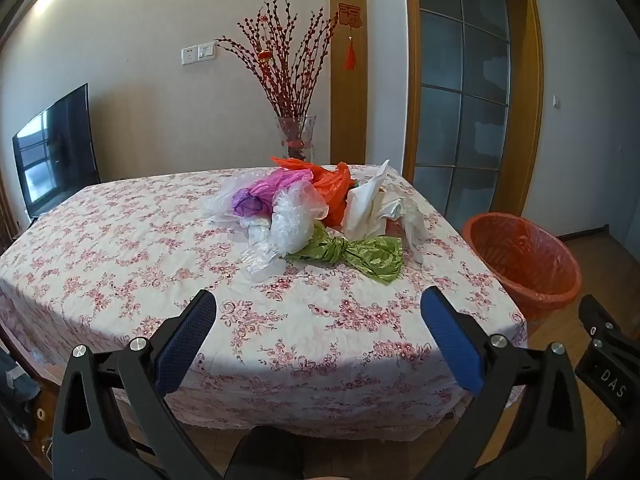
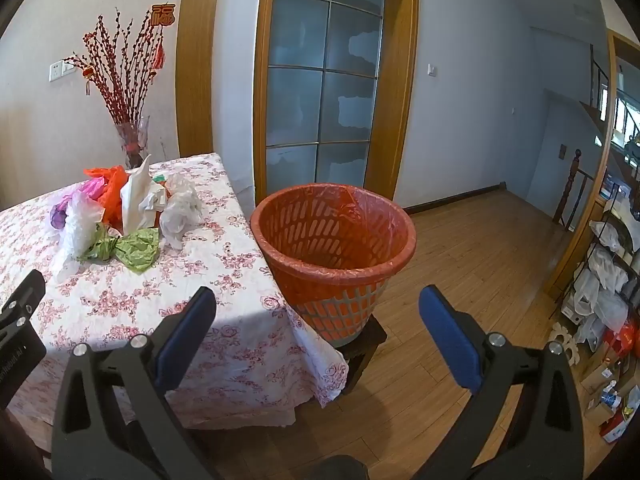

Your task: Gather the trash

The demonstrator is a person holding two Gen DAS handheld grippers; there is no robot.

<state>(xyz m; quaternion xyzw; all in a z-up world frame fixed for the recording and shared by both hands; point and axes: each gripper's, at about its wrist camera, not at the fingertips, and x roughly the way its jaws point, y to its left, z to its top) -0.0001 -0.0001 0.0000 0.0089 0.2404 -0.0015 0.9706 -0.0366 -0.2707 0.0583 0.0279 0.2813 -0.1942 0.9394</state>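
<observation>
Floral-clothed dining table (image 1: 120, 264) bears crumpled plastic bags and tissues (image 1: 320, 216); left gripper (image 1: 318, 340) and right gripper (image 2: 318, 336), both spread empty, face red-lined basket (image 2: 334, 240) beside it.

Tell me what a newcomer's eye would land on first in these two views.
First the bright heap of crumpled plastic bags and tissue at the far middle of the floral tablecloth, with a knotted green bag nearest. Next the orange-lined wastebasket standing on a dark stool beside the table's right edge. Behind the heap, a glass vase of red branches stands against the wall.
</observation>
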